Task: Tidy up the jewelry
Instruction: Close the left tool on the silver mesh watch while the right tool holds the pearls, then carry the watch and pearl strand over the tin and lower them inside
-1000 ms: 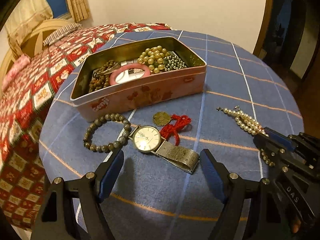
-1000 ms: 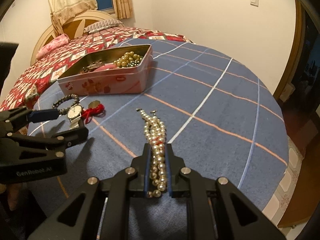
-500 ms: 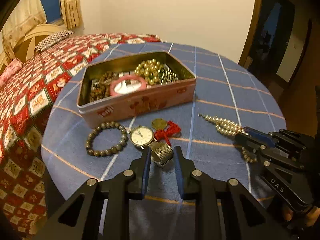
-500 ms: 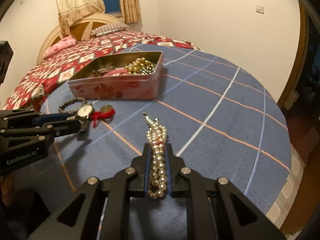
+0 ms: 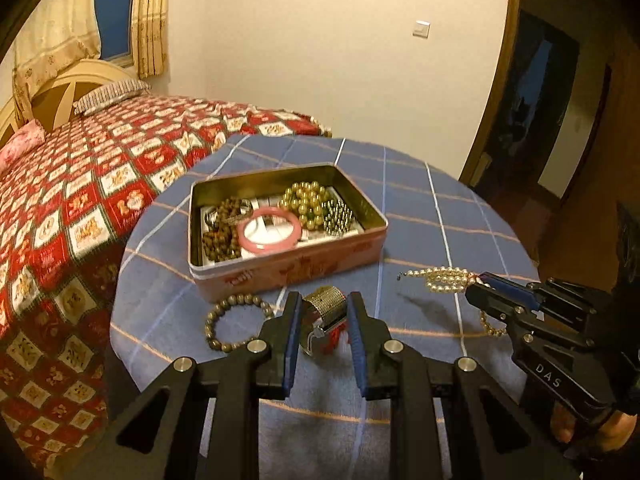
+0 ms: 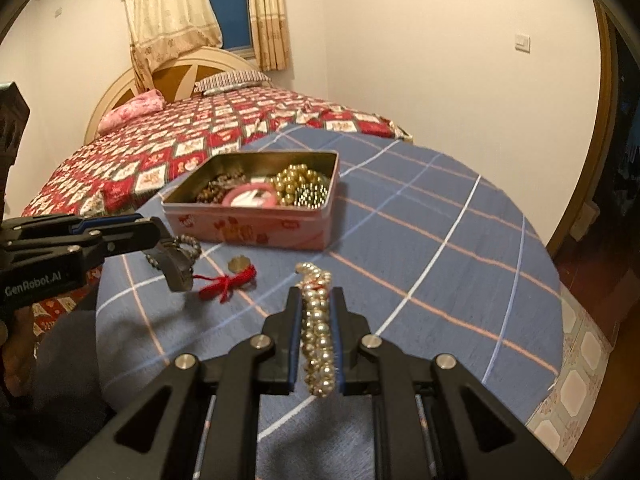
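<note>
My left gripper (image 5: 323, 308) is shut on the mesh band of a silver watch (image 5: 326, 312) and holds it above the table; the watch hangs from it in the right wrist view (image 6: 176, 266). My right gripper (image 6: 316, 304) is shut on a pearl necklace (image 6: 318, 332), lifted off the cloth; it also shows in the left wrist view (image 5: 440, 279). An open pink tin (image 5: 292, 264) holds beads and a pink bangle (image 5: 268, 232). A green bead bracelet (image 5: 232, 322) and a coin charm with a red cord (image 6: 236, 276) lie on the table in front of the tin.
The round table has a blue checked cloth (image 6: 440, 240). A bed with a red patterned quilt (image 5: 80, 200) stands close behind and to the left. A dark doorway (image 5: 540, 120) is at the right.
My left gripper closed on the watch band and lifted the watch off the table. My right gripper rose with the pearl necklace held in it.
</note>
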### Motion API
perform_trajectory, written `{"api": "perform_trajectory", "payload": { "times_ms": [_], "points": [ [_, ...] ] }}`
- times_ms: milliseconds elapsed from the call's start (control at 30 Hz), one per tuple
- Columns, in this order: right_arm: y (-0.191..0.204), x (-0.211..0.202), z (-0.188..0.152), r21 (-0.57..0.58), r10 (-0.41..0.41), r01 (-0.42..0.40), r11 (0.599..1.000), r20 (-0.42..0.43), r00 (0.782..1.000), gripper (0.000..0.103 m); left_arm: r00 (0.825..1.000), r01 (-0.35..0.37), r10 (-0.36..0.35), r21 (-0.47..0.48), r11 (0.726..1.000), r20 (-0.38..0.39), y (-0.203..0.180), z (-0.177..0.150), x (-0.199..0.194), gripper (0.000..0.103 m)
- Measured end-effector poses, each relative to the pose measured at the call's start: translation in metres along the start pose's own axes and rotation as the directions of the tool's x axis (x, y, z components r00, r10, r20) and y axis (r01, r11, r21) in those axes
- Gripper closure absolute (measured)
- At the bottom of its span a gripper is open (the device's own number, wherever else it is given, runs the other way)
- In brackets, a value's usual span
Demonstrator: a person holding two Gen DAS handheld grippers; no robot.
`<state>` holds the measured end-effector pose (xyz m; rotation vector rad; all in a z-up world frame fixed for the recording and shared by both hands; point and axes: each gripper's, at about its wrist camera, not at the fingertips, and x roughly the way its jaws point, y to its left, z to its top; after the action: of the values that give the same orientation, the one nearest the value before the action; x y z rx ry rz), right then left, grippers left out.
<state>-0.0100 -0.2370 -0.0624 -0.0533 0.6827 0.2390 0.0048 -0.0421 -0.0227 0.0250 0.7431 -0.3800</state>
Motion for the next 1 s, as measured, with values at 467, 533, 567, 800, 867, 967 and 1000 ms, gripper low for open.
{"api": "perform_trajectory", "payload": {
  "times_ms": [467, 533, 567, 800, 867, 967, 1000],
  "points": [
    [0.013, -0.011, 0.045, -0.038, 0.004, -0.001, 0.999, 0.09, 0.996, 0.088, 0.995, 0.03, -0.03, 0.005, 1.0, 0.097, 0.018, 0.033, -0.02, 0.08],
    [0.016, -0.01, 0.052, -0.048, 0.003, 0.002, 0.999, 0.099, 0.995, 0.088, 0.994, 0.026, -0.026, 0.008, 1.0, 0.107, 0.022, 0.039, -0.021, 0.08],
    [0.017, -0.009, 0.056, -0.056, 0.004, 0.002, 0.998, 0.105, 0.994, 0.088, 0.993, 0.022, -0.023, 0.01, 1.0, 0.115, 0.024, 0.043, -0.021, 0.08],
    [0.022, -0.001, 0.082, -0.076, 0.02, -0.01, 0.997, 0.14, 0.99, 0.088, 0.991, -0.019, 0.014, 0.035, 0.999, 0.136, 0.039, 0.065, -0.012, 0.08],
    [0.024, 0.005, 0.089, -0.084, 0.024, -0.012, 0.996, 0.145, 0.989, 0.088, 0.99, -0.026, 0.021, 0.034, 0.999, 0.138, 0.042, 0.069, -0.007, 0.08],
    [0.027, 0.013, 0.097, -0.092, 0.028, -0.015, 0.996, 0.151, 0.988, 0.088, 0.989, -0.044, 0.038, 0.033, 0.999, 0.146, 0.046, 0.075, -0.001, 0.08],
    [0.028, 0.016, 0.1, -0.095, 0.029, -0.014, 0.995, 0.155, 0.988, 0.088, 0.988, -0.048, 0.042, 0.034, 0.998, 0.148, 0.047, 0.077, 0.001, 0.08]
  ]
}}
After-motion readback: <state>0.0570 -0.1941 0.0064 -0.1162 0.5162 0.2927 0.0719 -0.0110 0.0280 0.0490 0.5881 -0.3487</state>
